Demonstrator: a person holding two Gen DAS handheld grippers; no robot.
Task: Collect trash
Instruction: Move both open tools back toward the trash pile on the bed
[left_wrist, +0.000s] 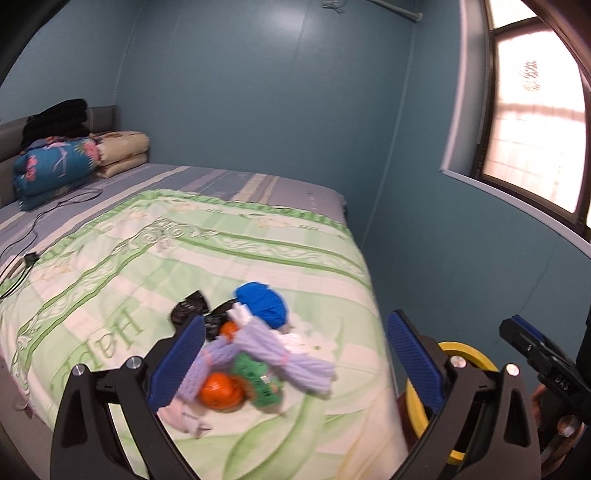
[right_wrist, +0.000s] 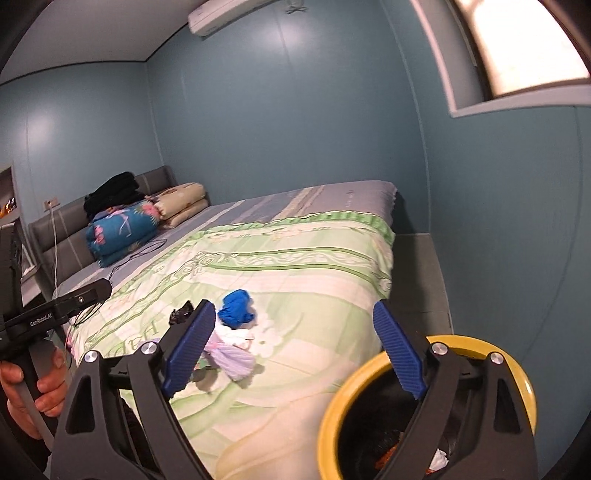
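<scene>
A heap of trash lies on the green quilt (left_wrist: 110, 280) near the bed's foot: a blue crumpled wad (left_wrist: 264, 304), black plastic bag (left_wrist: 190, 306), purple foam netting (left_wrist: 280, 350), orange peel (left_wrist: 219, 391), green wrapper (left_wrist: 258, 380) and white tissue (left_wrist: 293, 341). My left gripper (left_wrist: 295, 365) is open and empty, just above the heap. My right gripper (right_wrist: 295, 358) is open and empty, between the heap (right_wrist: 236, 314) and a yellow-rimmed bin (right_wrist: 369, 369) with a black liner that holds some trash.
The bin (left_wrist: 469, 354) stands on the floor at the bed's foot corner beside the blue wall. Folded blankets (left_wrist: 51, 170) and black clothes (left_wrist: 55, 118) are stacked at the headboard. A black cable (left_wrist: 33, 229) lies on the bed's left side.
</scene>
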